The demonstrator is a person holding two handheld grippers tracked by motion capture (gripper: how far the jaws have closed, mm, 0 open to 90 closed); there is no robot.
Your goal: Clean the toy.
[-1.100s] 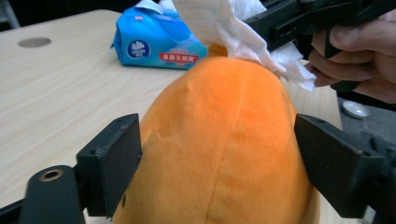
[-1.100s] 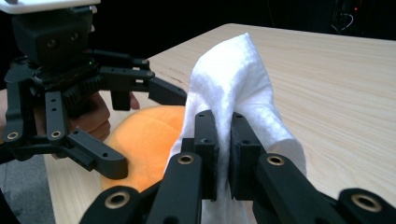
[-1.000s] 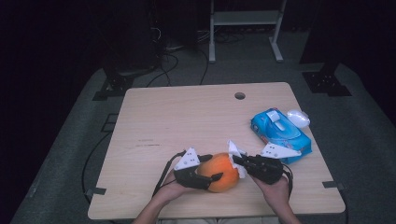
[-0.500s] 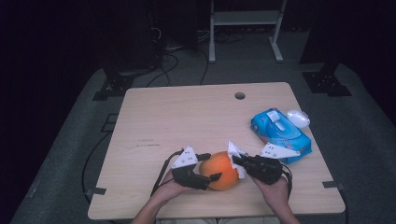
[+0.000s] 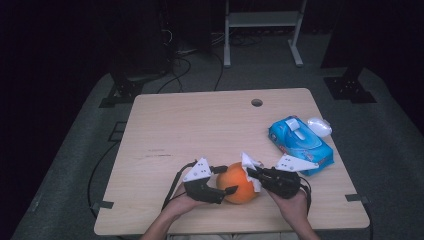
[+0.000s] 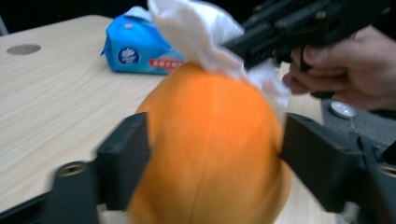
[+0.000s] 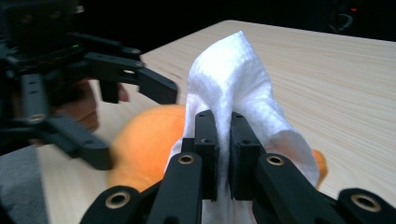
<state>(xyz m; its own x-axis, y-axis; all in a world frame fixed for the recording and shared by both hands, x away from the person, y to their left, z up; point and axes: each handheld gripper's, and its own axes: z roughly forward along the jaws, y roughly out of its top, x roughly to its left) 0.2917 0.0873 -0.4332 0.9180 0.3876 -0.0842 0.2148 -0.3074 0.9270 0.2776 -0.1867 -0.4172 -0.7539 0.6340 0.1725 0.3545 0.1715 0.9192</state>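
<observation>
1. While the orange ball (image 5: pixel 238 182) sits on the table (image 5: pixel 200 130) near its front edge, the left gripper (image 5: pixel 226 181) has just been opening: against the earlier high views its jaws now stand wider, with the ball between them. In the left gripper view the pads look close to the ball's sides, perhaps just touching, not squeezing.
2. To the ball's right, the right gripper (image 7: pixel 223 154) is clamped tight on a white tissue (image 7: pixel 233 93), which lies against the ball's upper right side.
3. Farther right of the ball lies a blue tissue pack (image 5: pixel 299 144).
4. I judge the loosened hold frees the ball for turning or wiping; it could roll.
</observation>
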